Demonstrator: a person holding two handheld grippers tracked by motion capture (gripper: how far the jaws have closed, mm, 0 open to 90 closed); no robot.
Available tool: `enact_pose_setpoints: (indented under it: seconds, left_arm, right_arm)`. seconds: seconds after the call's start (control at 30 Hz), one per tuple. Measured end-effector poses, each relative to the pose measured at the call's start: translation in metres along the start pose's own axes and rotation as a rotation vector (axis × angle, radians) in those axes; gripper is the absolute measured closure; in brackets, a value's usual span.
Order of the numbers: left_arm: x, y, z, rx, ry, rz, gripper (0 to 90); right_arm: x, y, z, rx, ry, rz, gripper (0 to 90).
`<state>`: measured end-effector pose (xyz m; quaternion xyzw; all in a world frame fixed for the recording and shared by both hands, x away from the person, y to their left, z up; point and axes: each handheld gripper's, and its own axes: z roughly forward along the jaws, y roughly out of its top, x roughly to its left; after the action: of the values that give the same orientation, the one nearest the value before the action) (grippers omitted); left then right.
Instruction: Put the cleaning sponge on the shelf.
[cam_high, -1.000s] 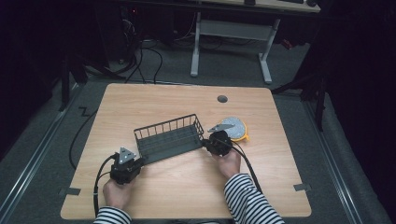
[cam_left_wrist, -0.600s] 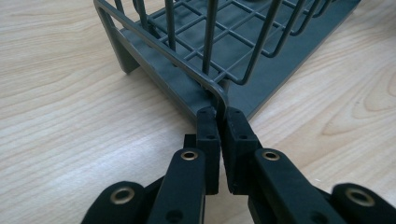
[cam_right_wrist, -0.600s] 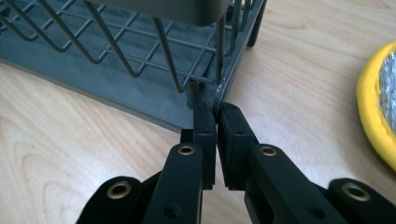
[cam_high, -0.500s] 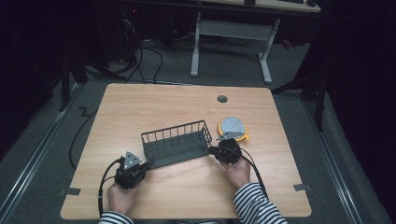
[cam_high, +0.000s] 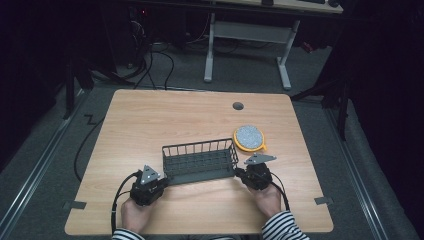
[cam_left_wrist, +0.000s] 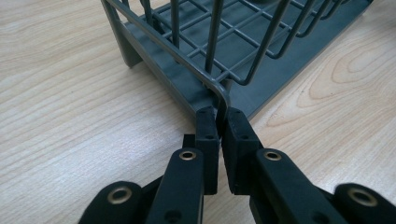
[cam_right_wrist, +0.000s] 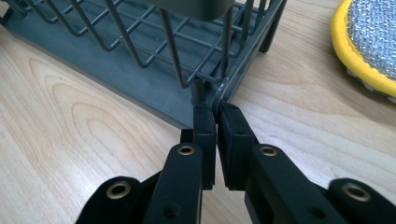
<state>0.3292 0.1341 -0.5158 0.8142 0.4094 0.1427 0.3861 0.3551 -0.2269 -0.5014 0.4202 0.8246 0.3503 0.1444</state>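
Grey wire makes up the dish rack (cam_high: 200, 161), which sits on the wooden table (cam_high: 150, 115) near its front edge. At the rack's left corner the left gripper (cam_high: 159, 181) is clamped on the rim wire, a pinch plain in the left gripper view (cam_left_wrist: 218, 116) but too small from above. The right gripper (cam_high: 239, 173) nips the opposite corner (cam_right_wrist: 215, 108). Right of the rack lies a yellow-rimmed scouring pad (cam_high: 249, 137), cut off in the right gripper view (cam_right_wrist: 369, 42).

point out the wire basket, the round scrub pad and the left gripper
wire basket (cam_high: 200, 161), high view, on its mesh floor
round scrub pad (cam_high: 249, 136), high view, on its silver top
left gripper (cam_left_wrist: 218, 122), left gripper view, between the fingertips clamped on the basket's corner wire
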Motion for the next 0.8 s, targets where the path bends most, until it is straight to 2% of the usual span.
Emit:
enact_pose_setpoints:
  seconds: [0.07,0.23,0.3,0.43,0.53,0.63,0.8]
  left_arm:
    - [0.001,0.0,0.001,0.003,-0.013,-0.008,84.3]
    - [0.002,0.0,0.001,0.007,-0.01,-0.015,81.4]
    - [0.003,0.0,0.0,0.008,-0.006,-0.02,77.4]
    - [0.008,-0.003,-0.002,0.006,0.004,-0.044,63.4]
    - [0.014,-0.008,-0.005,0.0,-0.013,-0.072,53.1]
    - [0.02,-0.011,-0.007,-0.006,-0.022,-0.094,47.8]
    - [0.026,-0.014,-0.01,-0.007,-0.013,-0.075,41.9]
  right_arm:
    - [0.001,-0.001,-0.001,0.001,-0.005,-0.002,86.1]
    - [0.0,-0.002,-0.002,0.001,-0.002,0.0,86.0]
    - [0.0,-0.003,-0.001,0.001,-0.002,0.006,84.5]
    - [-0.003,-0.006,-0.003,0.001,-0.005,0.019,73.0]
    - [-0.008,-0.011,-0.008,0.007,0.013,0.057,61.9]
    - [-0.011,-0.016,-0.016,-0.001,-0.005,0.063,58.6]
    - [-0.02,-0.024,-0.029,-0.019,-0.039,0.093,56.0]
